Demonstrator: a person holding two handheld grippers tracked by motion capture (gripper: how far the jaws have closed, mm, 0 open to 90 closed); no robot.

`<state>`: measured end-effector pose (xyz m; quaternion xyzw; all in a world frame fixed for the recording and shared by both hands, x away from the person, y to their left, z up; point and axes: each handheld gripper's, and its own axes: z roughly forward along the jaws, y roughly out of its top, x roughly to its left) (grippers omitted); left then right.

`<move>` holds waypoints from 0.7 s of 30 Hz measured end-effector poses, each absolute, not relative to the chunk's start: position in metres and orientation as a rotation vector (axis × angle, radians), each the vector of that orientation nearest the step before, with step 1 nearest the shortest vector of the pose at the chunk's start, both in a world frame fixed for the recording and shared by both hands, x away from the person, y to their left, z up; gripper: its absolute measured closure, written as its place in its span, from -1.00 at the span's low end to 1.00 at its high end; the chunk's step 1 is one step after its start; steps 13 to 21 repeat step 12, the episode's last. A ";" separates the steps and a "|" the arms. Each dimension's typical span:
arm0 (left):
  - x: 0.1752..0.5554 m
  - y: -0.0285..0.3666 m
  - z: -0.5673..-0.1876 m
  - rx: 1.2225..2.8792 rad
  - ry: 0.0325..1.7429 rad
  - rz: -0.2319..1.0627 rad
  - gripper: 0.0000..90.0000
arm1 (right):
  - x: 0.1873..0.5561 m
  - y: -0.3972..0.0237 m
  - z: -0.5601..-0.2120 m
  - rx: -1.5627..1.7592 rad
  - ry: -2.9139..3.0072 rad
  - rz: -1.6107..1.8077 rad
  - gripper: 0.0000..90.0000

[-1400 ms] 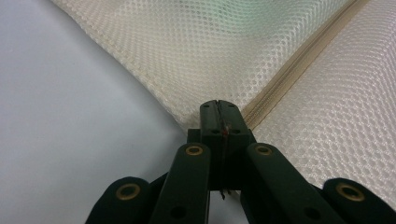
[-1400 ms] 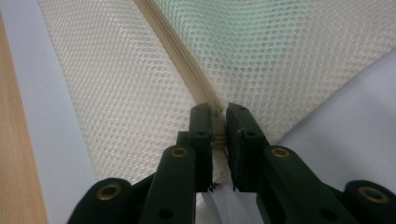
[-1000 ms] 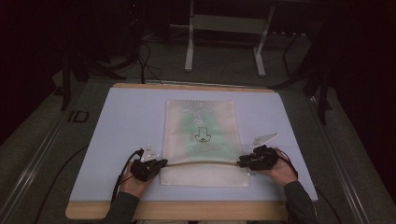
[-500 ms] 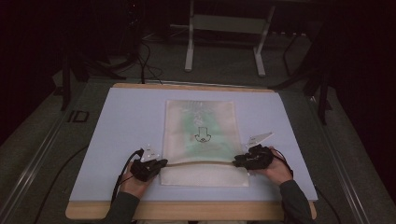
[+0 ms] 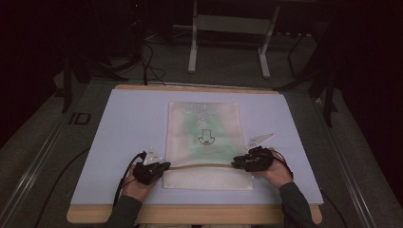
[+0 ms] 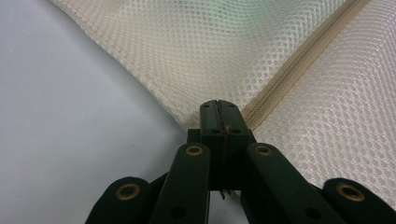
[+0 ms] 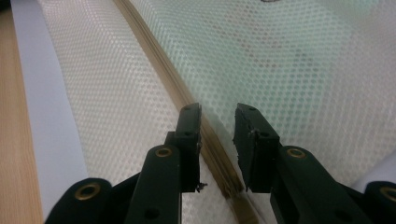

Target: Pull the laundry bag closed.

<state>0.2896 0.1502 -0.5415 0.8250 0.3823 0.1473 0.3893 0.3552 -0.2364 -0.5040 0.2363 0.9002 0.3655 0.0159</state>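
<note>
Clearly the left gripper pinches the mesh bag taut — right gripper jaws half-open astride its zipper, lower frame.

Mesh bag on mat, centre; left gripper at bag's left edge, right gripper at right.

My cream mesh bag lies flat mid-tabletop, reaching toward the near edge. Its zipper runs crosswise near the bag's near end.
</note>
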 end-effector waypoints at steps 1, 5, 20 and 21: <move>0.290 0.150 -0.541 2.097 0.972 0.375 0.99 | 0.355 -0.235 -0.503 0.742 2.798 1.139 0.59; 0.290 0.150 -0.541 2.098 0.972 0.374 0.99 | 0.355 -0.230 -0.503 0.736 2.793 1.158 0.59; 0.289 0.150 -0.541 2.099 0.973 0.377 0.99 | 0.354 -0.224 -0.503 0.729 2.767 1.198 0.57; 0.289 0.150 -0.541 2.099 0.973 0.377 0.99 | 0.354 -0.224 -0.503 0.729 2.767 1.198 0.57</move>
